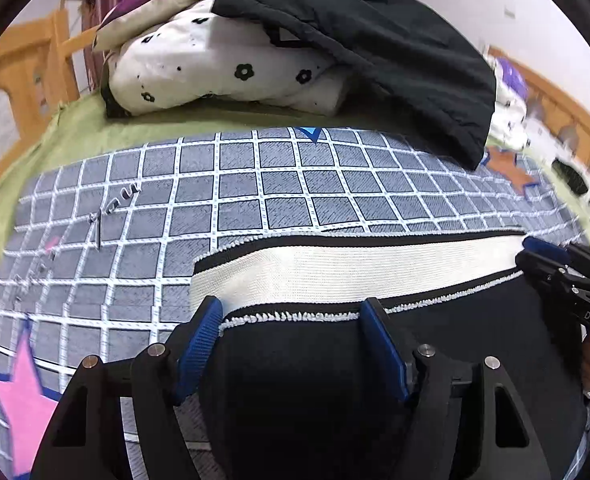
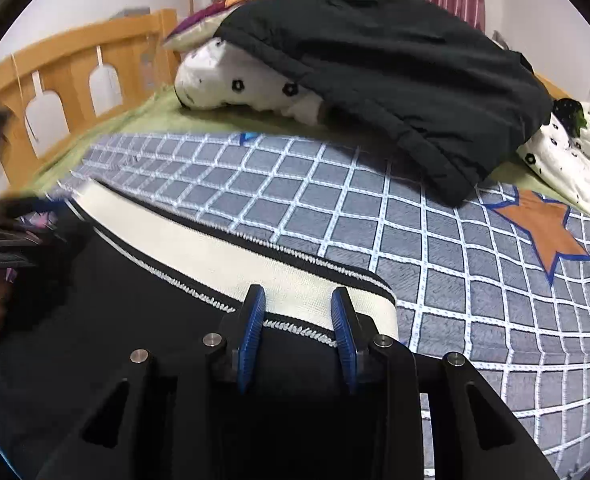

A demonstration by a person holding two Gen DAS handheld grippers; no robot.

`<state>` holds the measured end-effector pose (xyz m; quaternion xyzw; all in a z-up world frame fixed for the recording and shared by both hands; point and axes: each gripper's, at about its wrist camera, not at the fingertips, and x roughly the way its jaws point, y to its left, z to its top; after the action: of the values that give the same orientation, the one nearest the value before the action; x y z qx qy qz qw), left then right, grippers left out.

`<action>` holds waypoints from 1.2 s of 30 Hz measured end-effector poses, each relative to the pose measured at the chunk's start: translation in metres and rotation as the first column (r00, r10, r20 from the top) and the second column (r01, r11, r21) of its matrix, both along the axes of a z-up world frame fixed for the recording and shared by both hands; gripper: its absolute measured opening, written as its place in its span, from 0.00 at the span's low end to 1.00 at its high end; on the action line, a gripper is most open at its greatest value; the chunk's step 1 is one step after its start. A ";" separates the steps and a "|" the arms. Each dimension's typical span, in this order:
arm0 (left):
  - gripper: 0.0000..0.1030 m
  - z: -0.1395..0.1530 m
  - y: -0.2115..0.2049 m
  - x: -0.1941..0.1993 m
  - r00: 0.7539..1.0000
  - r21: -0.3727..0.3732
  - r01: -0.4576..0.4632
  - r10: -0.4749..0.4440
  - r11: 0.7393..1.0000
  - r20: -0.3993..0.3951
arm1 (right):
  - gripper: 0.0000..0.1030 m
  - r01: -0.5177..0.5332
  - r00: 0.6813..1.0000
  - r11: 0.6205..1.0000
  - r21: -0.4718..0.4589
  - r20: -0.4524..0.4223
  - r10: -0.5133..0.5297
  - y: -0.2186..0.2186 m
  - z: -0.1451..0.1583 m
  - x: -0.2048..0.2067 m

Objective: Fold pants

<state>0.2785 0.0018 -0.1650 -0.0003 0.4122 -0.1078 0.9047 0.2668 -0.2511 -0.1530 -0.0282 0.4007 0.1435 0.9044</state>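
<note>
Black pants with a wide cream waistband lie flat on a grey checked blanket. My left gripper is open, its blue pads either side of the waistband's lower edge near the left end. My right gripper is open over the waistband near its right end, above the black pants. The right gripper also shows at the right edge of the left wrist view. The left one is a dark blur at the left edge of the right wrist view.
A pile of bedding lies at the back: a white flowered pillow under a black quilted jacket. A wooden bed rail runs along the left. An orange star marks the blanket at right. A green sheet borders it.
</note>
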 end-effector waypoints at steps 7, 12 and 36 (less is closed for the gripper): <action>0.73 0.001 -0.006 -0.004 1.000 0.033 -0.009 0.009 0.999 -0.005 | 0.32 -0.008 1.000 1.000 0.025 0.015 0.008 -0.007 -0.005 0.002; 0.74 0.006 -0.003 -0.037 0.996 0.027 0.030 -0.027 0.999 -0.082 | 0.37 -0.001 1.000 1.000 -0.016 0.004 0.001 -0.007 0.008 -0.023; 0.68 -0.015 0.004 -0.251 0.973 0.460 0.194 -0.230 0.867 0.024 | 0.45 0.009 0.996 0.999 -0.052 -0.084 -0.014 -0.017 0.002 -0.193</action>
<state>0.0272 0.0060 -0.1796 0.2607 0.3877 -0.1072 0.8776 0.0741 -0.2677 -0.1511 -0.0432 0.4423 0.1291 0.8865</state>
